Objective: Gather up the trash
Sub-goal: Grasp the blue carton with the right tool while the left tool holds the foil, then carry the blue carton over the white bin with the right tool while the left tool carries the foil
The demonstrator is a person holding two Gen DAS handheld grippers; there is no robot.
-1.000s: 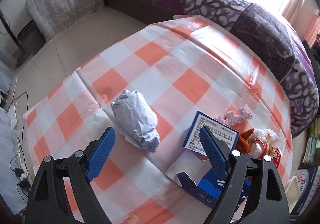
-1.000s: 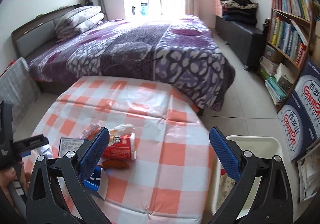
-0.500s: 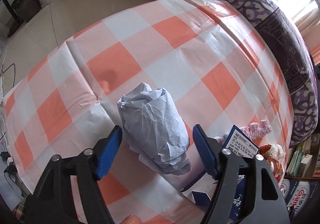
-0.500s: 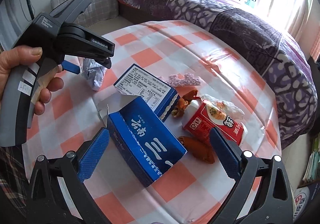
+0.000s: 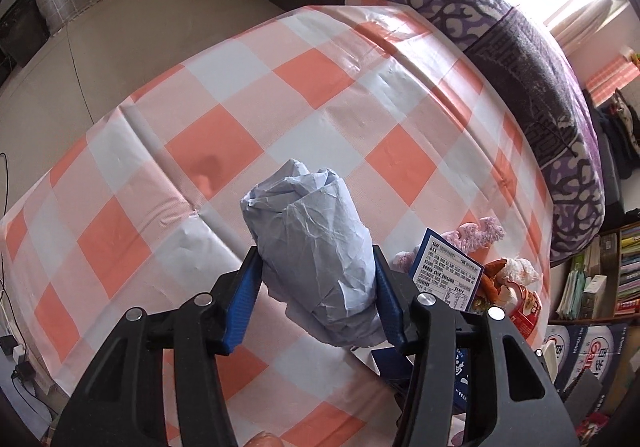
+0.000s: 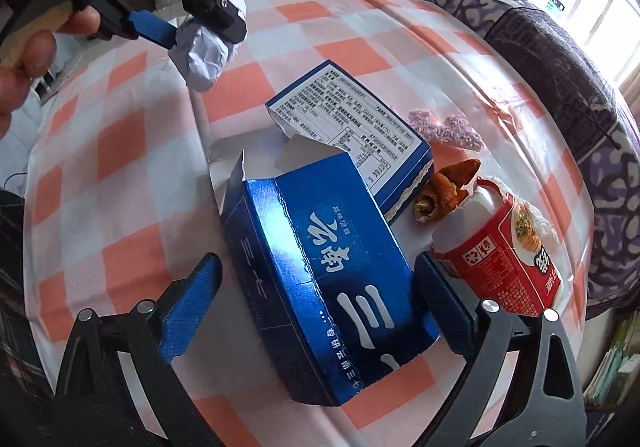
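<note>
My left gripper is shut on a crumpled pale-blue paper wad and holds it above the checked tablecloth; the wad also shows in the right wrist view, clamped in the left gripper. My right gripper is open, its fingers on either side of a torn blue carton lying on the table. A second blue box with a white label lies behind it.
A red food carton lies right of the blue carton, with brown food scraps and a pink fuzzy scrap beside it. A bed with a purple cover runs behind the table. Bookshelves stand at right.
My left gripper has closed on the paper wad and lifted it off the table. My right gripper has moved down and forward until its fingers straddle the blue carton.
</note>
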